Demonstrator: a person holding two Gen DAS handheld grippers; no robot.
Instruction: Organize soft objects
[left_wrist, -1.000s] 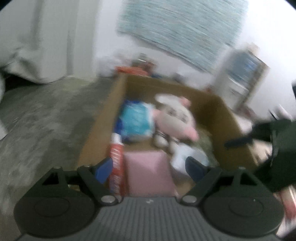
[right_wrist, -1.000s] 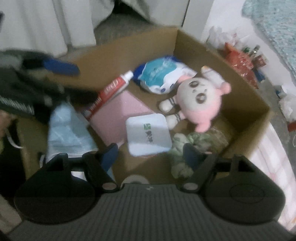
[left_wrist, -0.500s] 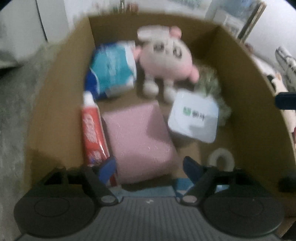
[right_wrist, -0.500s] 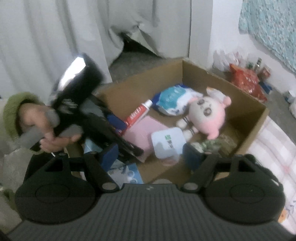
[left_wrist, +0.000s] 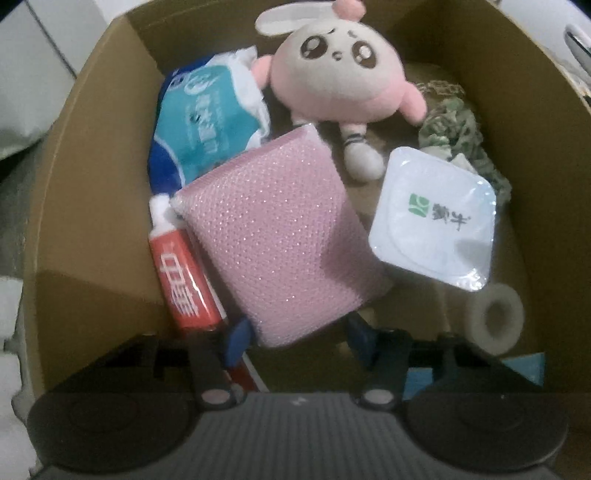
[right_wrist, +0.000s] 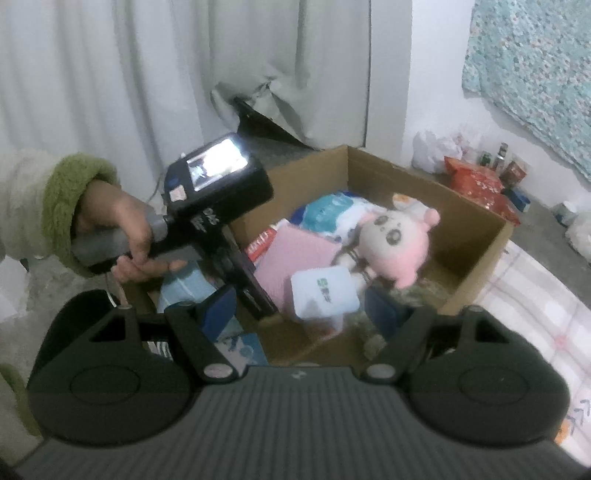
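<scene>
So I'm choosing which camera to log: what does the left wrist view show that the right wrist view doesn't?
Only the left wrist view: the left gripper, open around the near end of the pink sponge, and the tape roll.

Only the right wrist view: the right gripper, open and empty above the box, the hand holding the left gripper, the curtain, and the red bag.

Both: box, sponge, plush, white cup, toothpaste, blue pack.

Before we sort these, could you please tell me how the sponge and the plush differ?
The sponge is a flat, pink mesh-textured rectangle; the plush is rounded, with a cream face, ears and limbs. The sponge lies between the left tool's fingers; the plush sits farther back. Both are pink and in the box.
</scene>
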